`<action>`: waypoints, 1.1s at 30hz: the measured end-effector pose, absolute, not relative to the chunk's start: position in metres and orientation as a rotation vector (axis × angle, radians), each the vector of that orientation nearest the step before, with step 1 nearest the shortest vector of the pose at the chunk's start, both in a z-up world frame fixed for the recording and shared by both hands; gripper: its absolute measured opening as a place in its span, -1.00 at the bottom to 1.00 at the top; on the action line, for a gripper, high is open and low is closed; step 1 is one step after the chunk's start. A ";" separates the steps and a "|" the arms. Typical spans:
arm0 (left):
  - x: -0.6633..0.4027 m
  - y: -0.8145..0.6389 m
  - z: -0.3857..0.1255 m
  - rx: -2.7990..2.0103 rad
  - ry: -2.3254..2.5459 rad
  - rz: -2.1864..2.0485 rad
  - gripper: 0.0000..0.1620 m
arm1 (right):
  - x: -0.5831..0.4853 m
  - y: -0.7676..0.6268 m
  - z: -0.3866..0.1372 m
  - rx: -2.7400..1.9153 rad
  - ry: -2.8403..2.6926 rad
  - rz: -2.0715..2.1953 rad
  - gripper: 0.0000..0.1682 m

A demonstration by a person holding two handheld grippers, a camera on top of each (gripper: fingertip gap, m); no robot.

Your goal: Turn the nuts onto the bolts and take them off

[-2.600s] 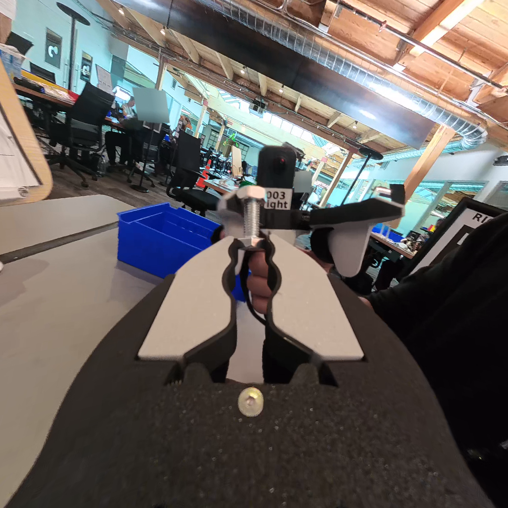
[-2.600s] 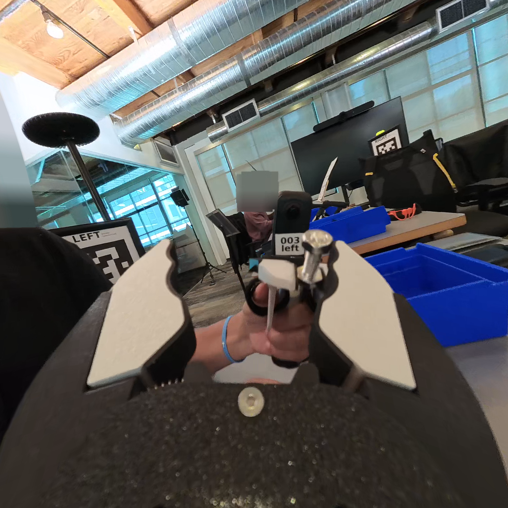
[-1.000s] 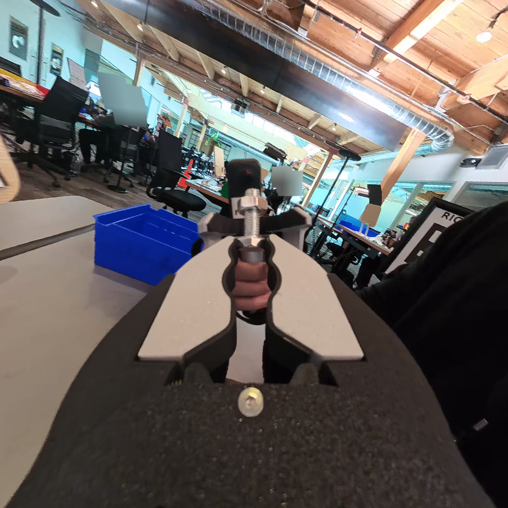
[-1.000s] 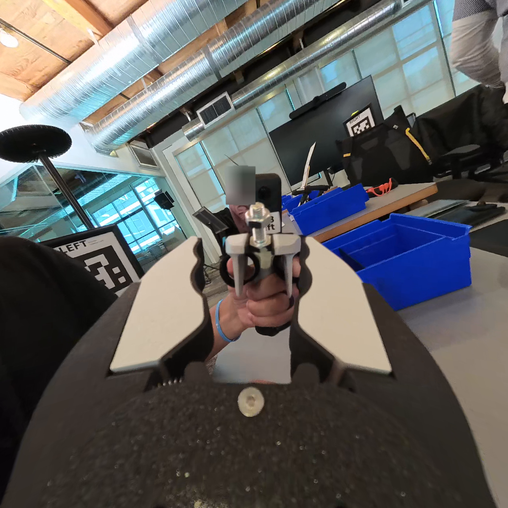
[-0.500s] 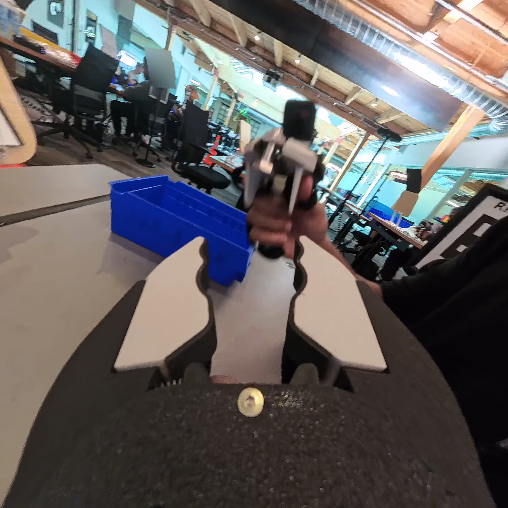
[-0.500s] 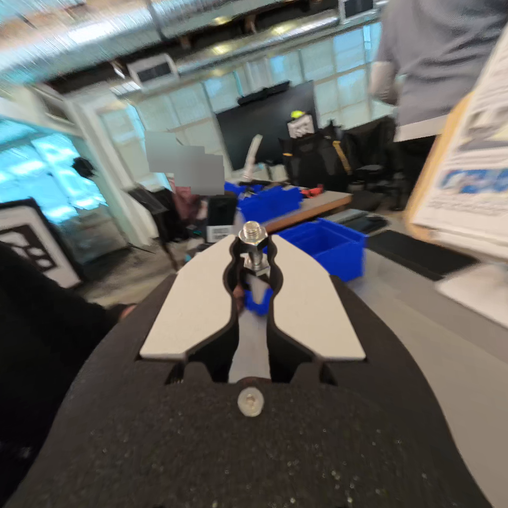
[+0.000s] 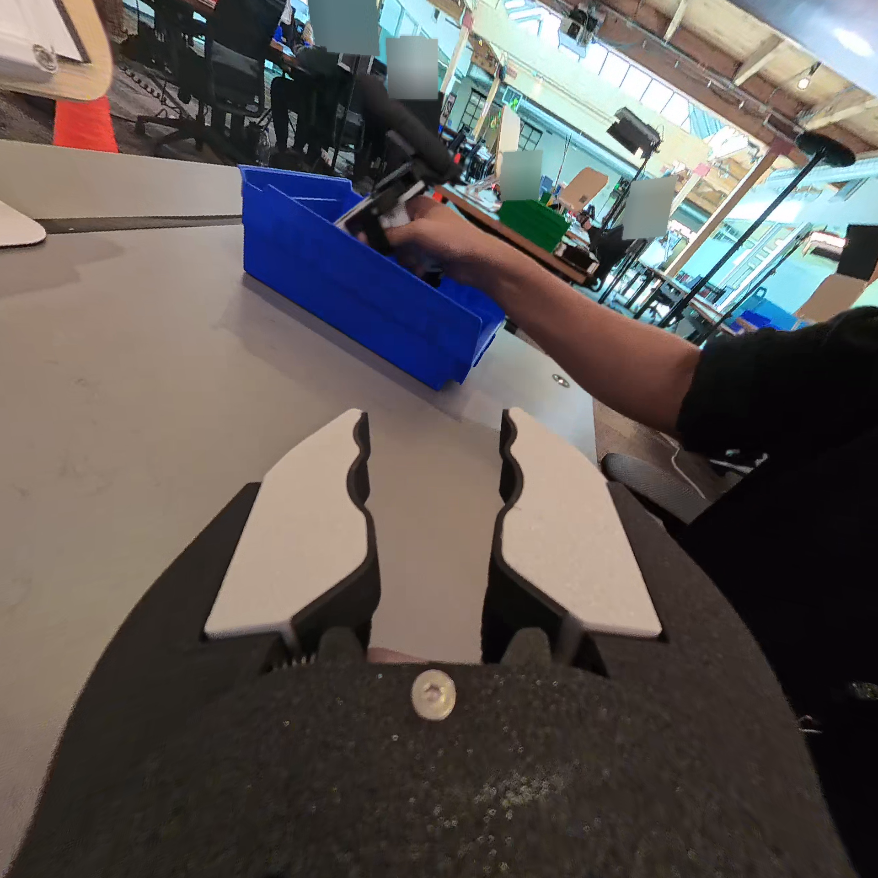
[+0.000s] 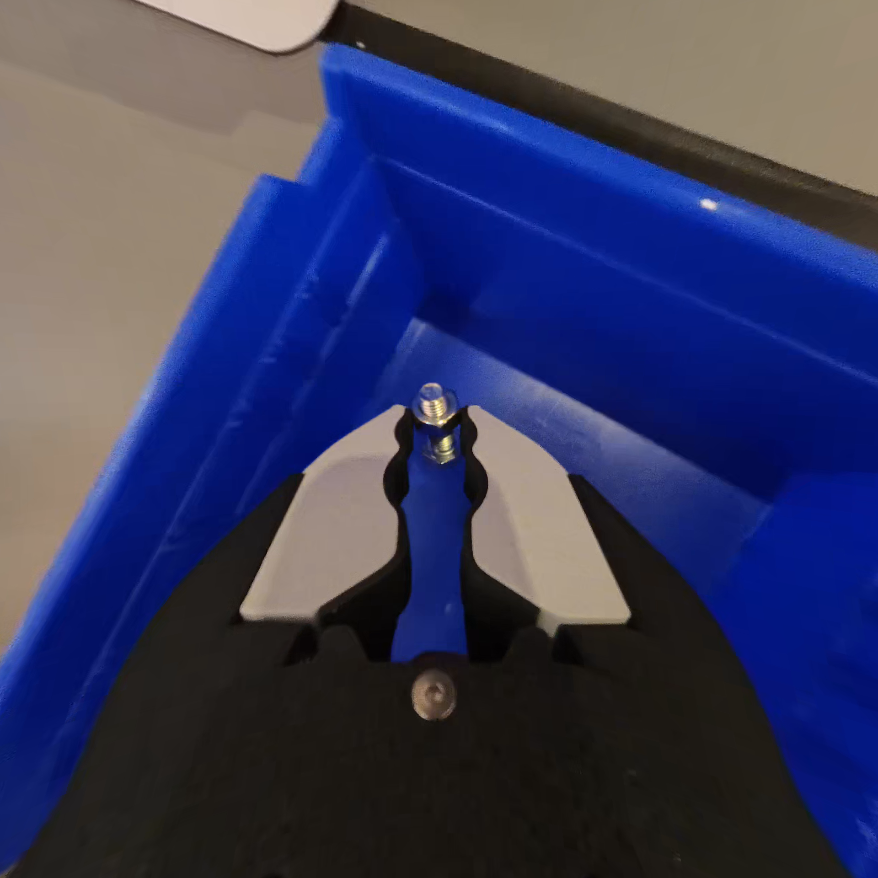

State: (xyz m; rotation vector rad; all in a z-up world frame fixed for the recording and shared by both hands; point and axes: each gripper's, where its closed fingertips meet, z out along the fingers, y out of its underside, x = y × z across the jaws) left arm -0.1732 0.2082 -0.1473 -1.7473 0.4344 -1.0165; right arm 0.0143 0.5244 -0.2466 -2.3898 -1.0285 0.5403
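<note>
1. Bolt [image 8: 434, 425] with nut [image 8: 432, 412] threaded on it sits pinched at the tips of our right gripper [image 8: 434, 418], centre of the right wrist frame; its fingers are pressed together on the assembly, threaded end pointing away from the camera.
2. Blue bin [image 8: 617, 266] fills that frame; we hold the bolt down inside it, over the bin floor near an inner corner, not yet touching bottom as far as we can tell.
3. Our left gripper [image 7: 432, 456] is spread and empty, lower centre of the left wrist frame, hovering over the grey table [image 7: 119, 404].
4. In the left wrist view the blue bin [image 7: 361, 294] sits upper centre, with the hand [image 7: 427, 237] holding the right gripper reaching into it; the bolt is hidden there.
5. Progress, our judgement: the nut is on this bolt, so the threading-on part looks done and the piece is about to be dropped off.
6. Left: release into the bin; we see no other bolts or nuts, so the remaining count is unknown.
</note>
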 end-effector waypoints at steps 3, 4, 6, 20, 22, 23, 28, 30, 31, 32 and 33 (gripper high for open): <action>-0.168 0.207 -0.151 -1.769 0.480 -0.965 -0.37 | 0.006 0.536 -0.262 -2.377 -1.000 0.562 -0.78; -0.166 0.207 -0.152 -1.774 0.491 -0.953 -0.37 | 0.004 0.539 -0.264 -2.365 -0.988 0.568 -0.78; -0.165 0.207 -0.154 -1.776 0.500 -0.947 -0.37 | 0.002 0.540 -0.267 -2.358 -0.981 0.580 -0.77; -0.174 0.209 -0.153 -1.779 0.472 -0.926 -0.37 | 0.024 0.511 -0.186 -2.095 -0.874 0.596 -0.54; -0.178 0.210 -0.154 -1.791 0.466 -0.877 -0.37 | 0.021 0.479 -0.128 -1.895 -0.831 0.667 -0.52; -0.180 0.209 -0.154 -1.796 0.462 -0.862 -0.37 | 0.014 0.455 -0.102 -1.787 -0.819 0.732 -0.50; -0.177 0.206 -0.156 -1.818 0.479 -0.830 -0.38 | -0.062 0.296 -0.074 -1.418 -0.936 1.288 -0.51; -0.175 0.204 -0.155 -1.832 0.489 -0.825 -0.38 | -0.089 0.245 -0.106 -1.419 -1.042 1.434 -0.51; -0.176 0.201 -0.152 -1.849 0.492 -0.826 -0.40 | -0.098 0.229 -0.122 -1.422 -1.094 1.445 -0.52; -0.180 0.198 -0.147 -1.865 0.491 -0.812 -0.40 | -0.104 0.221 -0.135 -1.436 -1.117 1.428 -0.53; -0.187 0.192 -0.138 -1.870 0.499 -0.789 -0.40 | -0.108 0.216 -0.142 -1.445 -1.115 1.424 -0.53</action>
